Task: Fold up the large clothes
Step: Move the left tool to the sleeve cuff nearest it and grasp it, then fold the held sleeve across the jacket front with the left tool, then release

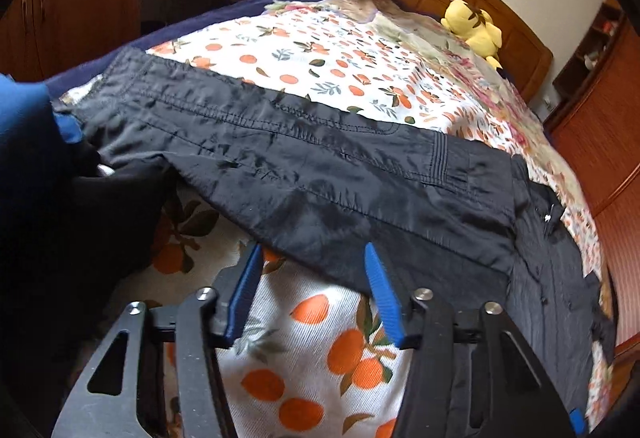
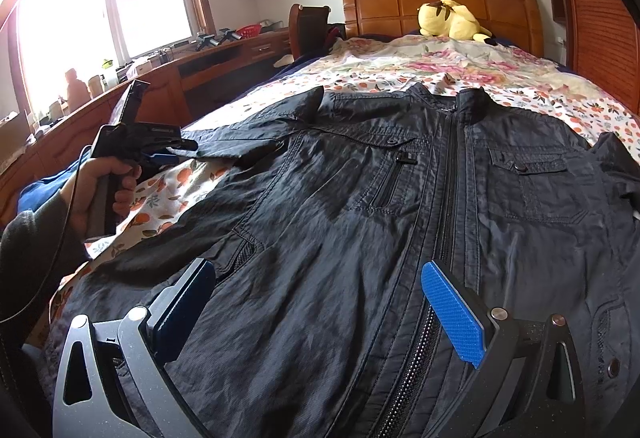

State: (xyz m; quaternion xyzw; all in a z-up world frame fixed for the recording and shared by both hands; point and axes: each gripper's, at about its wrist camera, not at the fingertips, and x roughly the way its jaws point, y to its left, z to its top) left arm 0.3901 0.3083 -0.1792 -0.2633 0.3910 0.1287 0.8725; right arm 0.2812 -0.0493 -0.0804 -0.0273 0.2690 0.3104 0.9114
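A large black zip-front jacket (image 2: 360, 205) lies flat, front up, on the bed, collar toward the headboard. Its left sleeve (image 1: 304, 157) stretches out sideways across the left wrist view. My left gripper (image 1: 312, 258) is open and empty, with its blue pads just at the sleeve's near edge; it also shows in the right wrist view (image 2: 160, 153) at the sleeve, held by a hand. My right gripper (image 2: 320, 278) is open and empty, hovering over the jacket's lower front, its right pad (image 2: 452, 310) by the zipper.
The bed has an orange-fruit print sheet (image 1: 320, 330) and a floral quilt (image 2: 460, 65). A yellow plush toy (image 2: 452, 19) lies at the wooden headboard (image 2: 440, 1). A wooden desk (image 2: 224, 53) runs along the left under a window. Wooden doors (image 2: 592, 17) stand on the right.
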